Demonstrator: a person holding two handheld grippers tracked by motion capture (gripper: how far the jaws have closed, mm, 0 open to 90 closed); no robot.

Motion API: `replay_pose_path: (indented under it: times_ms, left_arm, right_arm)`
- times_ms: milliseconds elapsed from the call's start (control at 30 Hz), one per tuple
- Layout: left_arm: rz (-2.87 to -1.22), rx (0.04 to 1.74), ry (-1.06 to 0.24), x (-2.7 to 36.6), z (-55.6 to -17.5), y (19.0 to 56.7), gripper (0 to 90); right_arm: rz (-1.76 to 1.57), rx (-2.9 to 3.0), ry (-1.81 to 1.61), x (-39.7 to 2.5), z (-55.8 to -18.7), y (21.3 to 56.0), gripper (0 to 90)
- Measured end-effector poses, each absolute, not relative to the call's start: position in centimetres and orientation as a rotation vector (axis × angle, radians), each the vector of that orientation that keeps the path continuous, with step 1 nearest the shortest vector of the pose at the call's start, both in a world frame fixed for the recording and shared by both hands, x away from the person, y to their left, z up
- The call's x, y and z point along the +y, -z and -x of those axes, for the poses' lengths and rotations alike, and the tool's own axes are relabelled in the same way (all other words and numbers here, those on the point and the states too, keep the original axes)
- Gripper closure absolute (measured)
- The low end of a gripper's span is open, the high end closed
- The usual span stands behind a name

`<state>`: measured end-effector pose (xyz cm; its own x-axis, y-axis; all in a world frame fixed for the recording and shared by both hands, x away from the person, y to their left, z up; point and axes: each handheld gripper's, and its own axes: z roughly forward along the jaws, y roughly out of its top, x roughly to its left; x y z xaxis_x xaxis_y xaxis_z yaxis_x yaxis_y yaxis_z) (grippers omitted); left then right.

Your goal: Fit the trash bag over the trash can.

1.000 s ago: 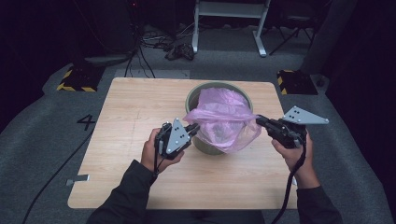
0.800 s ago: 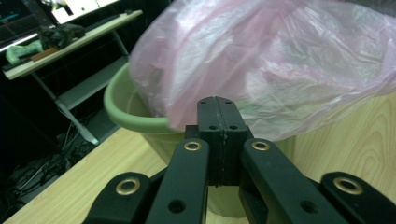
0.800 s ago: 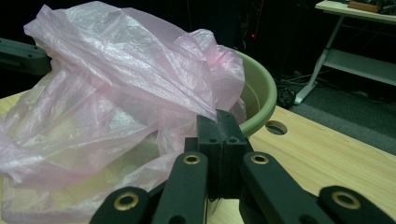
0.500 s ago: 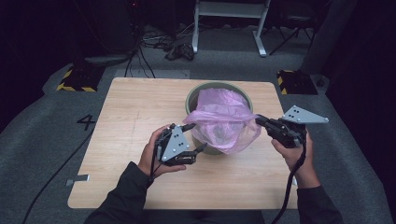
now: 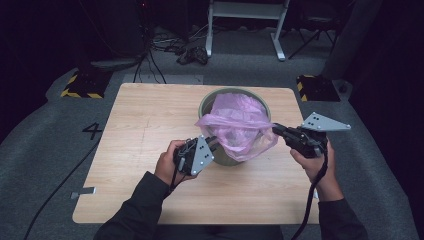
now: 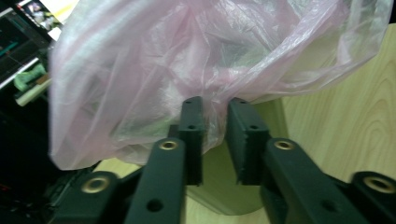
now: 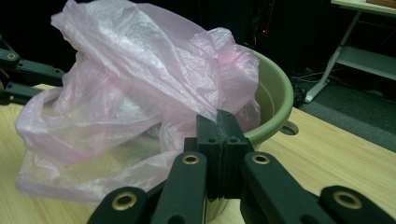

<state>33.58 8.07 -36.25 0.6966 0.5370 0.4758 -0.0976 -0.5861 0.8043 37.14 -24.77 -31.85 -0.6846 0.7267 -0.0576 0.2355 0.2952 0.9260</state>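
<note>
Nearest to me, my left gripper (image 5: 212,142) sits at the near-left side of the green plastic bucket (image 5: 209,102), its jaws parted with a fold of the pink plastic bag (image 5: 239,124) hanging in the gap, not yet pinched as far as I can judge from the left gripper view, where the film (image 6: 187,60) drapes just above and between the pads. My right gripper (image 7: 218,128) is clenched tight on the bag's edge at the bucket's right rim, jaws closed flat with film trapped between them. The bag lies half in the bucket and half spilled over its near rim, on the wooden table (image 5: 145,125). I judge it very light, limp and slippery, thin enough to stretch or tear if I pull hard against the rim, so it will billow and slide rather than hold a shape. The best hold is on the gathered edge of the mouth, where several layers bunch, not on a single sheet. Beyond the table, cables (image 5: 170,47) lie on the dark floor
</note>
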Motion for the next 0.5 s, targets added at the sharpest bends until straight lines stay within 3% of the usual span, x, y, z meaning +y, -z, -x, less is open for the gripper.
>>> replay_pose_path:
  times_ms: [133, 500]
  left_arm:
    - [-1.983, 0.343, -0.841, 9.7, -33.8, 35.7, 89.5]
    - [-1.944, 0.483, -0.81, 14.9, -35.4, 35.2, 90.0]
  right_arm:
    - [-0.87, 2.076, -1.371, -25.3, -37.1, 31.7, 89.6]
    - [-0.972, 2.029, -1.315, -26.5, -37.7, 32.1, 89.8]
